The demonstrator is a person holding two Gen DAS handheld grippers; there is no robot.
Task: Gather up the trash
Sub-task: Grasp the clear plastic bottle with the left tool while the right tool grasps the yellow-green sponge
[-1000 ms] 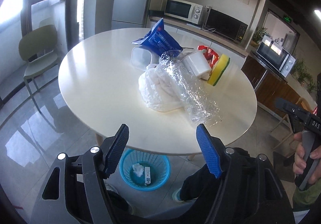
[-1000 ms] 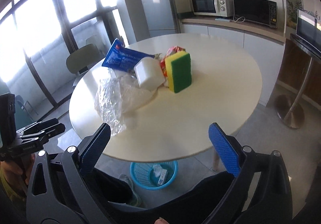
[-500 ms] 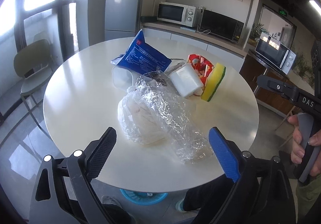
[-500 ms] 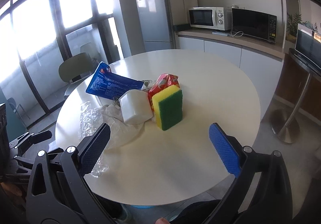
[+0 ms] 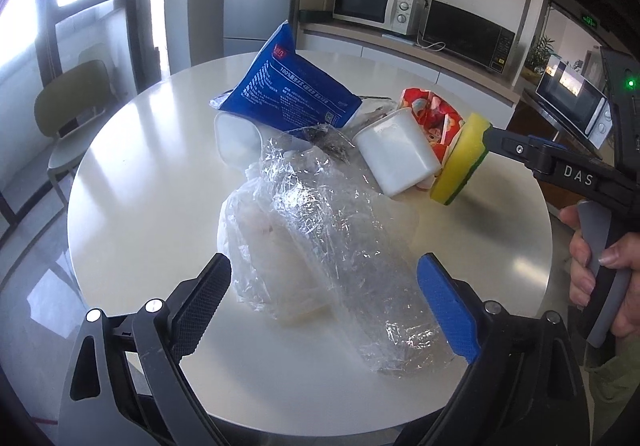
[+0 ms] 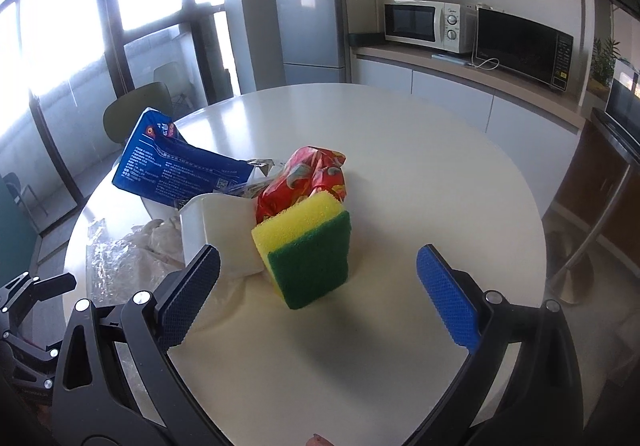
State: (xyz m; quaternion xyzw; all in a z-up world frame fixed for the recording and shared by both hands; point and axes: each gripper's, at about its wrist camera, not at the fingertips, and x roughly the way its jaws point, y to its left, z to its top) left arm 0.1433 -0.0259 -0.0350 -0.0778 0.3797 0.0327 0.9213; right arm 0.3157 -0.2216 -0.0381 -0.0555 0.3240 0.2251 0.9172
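Left wrist view shows the round white counter (image 5: 132, 174) carrying a heap of trash. Largest is the crumpled clear plastic wrap (image 5: 328, 246), its long axis running from the heap's middle toward the near edge, its near end between the spread fingers of the left claw (image 5: 322, 286), which grips nothing. Behind it the blue packet (image 5: 288, 90) leans tilted, top corner up, with small white print I cannot read. A white tub (image 5: 394, 154) lies on its side beside a red snack wrapper (image 5: 434, 114). The yellow-green sponge (image 6: 308, 246) stands on edge, green face toward the right claw (image 6: 318, 286), which is released, fingers wide apart just before it. "DAS" is printed on the right tool's body.
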